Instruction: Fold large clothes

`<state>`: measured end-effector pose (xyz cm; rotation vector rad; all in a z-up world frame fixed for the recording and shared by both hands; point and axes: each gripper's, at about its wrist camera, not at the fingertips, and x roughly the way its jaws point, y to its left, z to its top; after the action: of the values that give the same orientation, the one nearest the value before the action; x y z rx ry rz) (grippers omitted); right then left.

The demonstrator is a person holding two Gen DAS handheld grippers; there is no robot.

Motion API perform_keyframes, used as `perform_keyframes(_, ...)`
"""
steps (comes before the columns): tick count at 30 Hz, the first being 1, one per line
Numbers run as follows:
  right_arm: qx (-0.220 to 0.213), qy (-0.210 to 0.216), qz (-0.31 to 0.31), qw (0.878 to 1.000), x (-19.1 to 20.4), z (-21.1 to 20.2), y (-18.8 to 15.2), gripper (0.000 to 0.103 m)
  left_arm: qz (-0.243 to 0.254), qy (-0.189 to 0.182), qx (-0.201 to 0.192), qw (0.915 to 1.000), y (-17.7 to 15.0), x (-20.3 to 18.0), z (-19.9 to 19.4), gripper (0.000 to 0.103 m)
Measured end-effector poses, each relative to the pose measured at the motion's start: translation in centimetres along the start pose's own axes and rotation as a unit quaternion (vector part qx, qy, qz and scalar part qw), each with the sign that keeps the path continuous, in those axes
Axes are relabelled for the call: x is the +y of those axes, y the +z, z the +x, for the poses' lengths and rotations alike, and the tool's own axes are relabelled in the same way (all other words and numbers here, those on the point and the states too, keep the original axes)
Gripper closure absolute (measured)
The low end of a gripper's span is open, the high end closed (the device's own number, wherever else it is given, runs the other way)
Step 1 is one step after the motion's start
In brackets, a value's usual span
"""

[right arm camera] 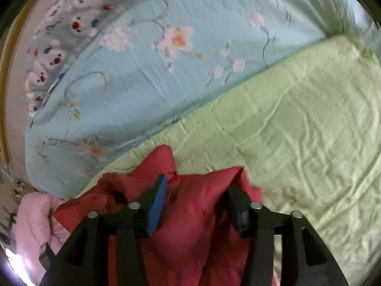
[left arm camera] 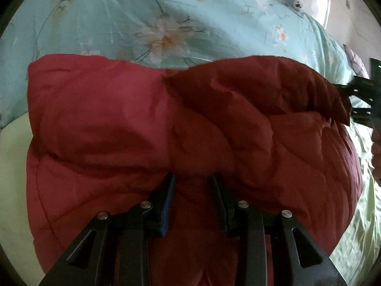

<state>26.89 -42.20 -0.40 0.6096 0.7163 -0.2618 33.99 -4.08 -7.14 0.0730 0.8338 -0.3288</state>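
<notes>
Left tongs [left arm camera: 191, 186] pinching red quilted coat [left arm camera: 142, 131], right tongs [right arm camera: 197, 190] parted around its edge, green sheet [right arm camera: 297, 131] beyond

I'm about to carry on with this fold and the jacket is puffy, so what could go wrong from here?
1. The right gripper has red padded jacket fabric between open jaws; the lifted flap may drop and undo the fold.
2. The left gripper pinches a bulky bunch; slippery padding could slide out.
3. The jacket lies on the green sheet beside the floral quilt; a low pinch might catch bedding too.
</notes>
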Motion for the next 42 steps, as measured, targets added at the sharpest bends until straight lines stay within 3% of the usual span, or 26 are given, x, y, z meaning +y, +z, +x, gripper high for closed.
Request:
perform_keyframes(4, -0.03, 0.004, -0.025, 0.999, 0.8, -2.6, -0.4, 0.041, -0.004, -0.001, 0.002, 1.0, 0.2, 0.3, 0.2, 0.07)
perform_keyframes(12, 0.018, 0.052, -0.12, 0.991, 5.0, -1.9, -4.6, 0.041, -0.015, -0.006, 0.007, 0.9998, 2.0, 1.3, 1.6, 0.07)
perform_keyframes(16, 0.08, 0.076, -0.193, 0.975, 7.6, 1.0, -7.1, 0.042, -0.012, 0.0, 0.007, 0.9999, 2.5, 1.7, 1.6, 0.072)
perform_keyframes(20, 0.104, 0.031, -0.264, 0.958, 8.9, 3.9, -8.2, 0.043, -0.028, 0.016, 0.008, 0.9995, 3.2, 3.2, 1.8, 0.076)
perform_keyframes(31, 0.084, -0.03, -0.224, 0.97, 7.4, 8.3, -4.0, 0.043, -0.102, 0.085, 0.018, 0.991, 5.7, 8.8, 4.4, 0.08)
perform_keyframes(37, 0.082, -0.032, -0.188, 0.978, 5.8, 10.1, -3.0, 0.043, -0.119, 0.122, 0.023, 0.9851, 6.7, 10.6, 6.4, 0.08)
perform_keyframes(42, 0.089, -0.033, -0.179, 0.979, 5.4, 11.6, -2.8, 0.043, -0.124, 0.132, 0.036, 0.9828, 7.1, 11.5, 8.9, 0.08)
